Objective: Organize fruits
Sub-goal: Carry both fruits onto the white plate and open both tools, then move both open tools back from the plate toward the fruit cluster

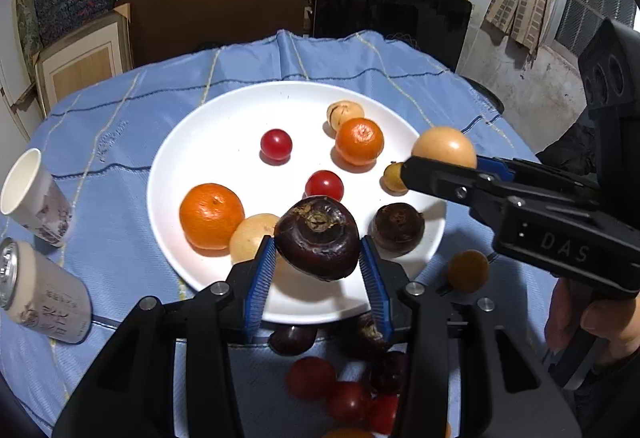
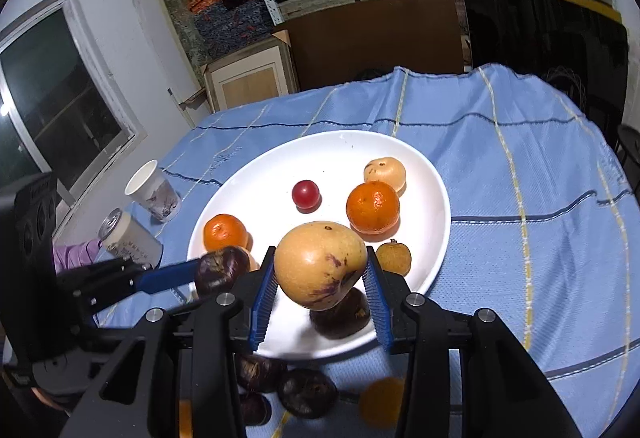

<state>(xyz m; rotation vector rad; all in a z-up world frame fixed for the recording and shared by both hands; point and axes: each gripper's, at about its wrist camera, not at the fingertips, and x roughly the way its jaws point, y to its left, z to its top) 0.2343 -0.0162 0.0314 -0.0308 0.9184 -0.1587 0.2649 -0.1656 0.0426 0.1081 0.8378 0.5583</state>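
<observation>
Only "DAS" reads, on the right gripper [image 1: 436,162] body.

White plate [image 1: 208,126] on blue-clothed desk. On plate: two oranges [image 1: 211,216] [image 1: 359,141], two red cherry tomatoes [image 1: 276,144] [image 1: 324,185], pale yellow fruit [image 1: 345,113] at far side, another [image 1: 250,236] beside near orange, small loquat [image 1: 394,177], dark chestnut-like fruit [image 1: 398,228] near rim. Dark purple fruit [image 1: 318,238] clamped in left tongs [image 1: 318,270] above plate's near edge, stem scar up. Yellow purple-blotched fruit [image 2: 320,264] clamped in right tongs [image 2: 320,290] above plate. More dark and red fruits [image 1: 320,378] on cloth off plate.
</observation>
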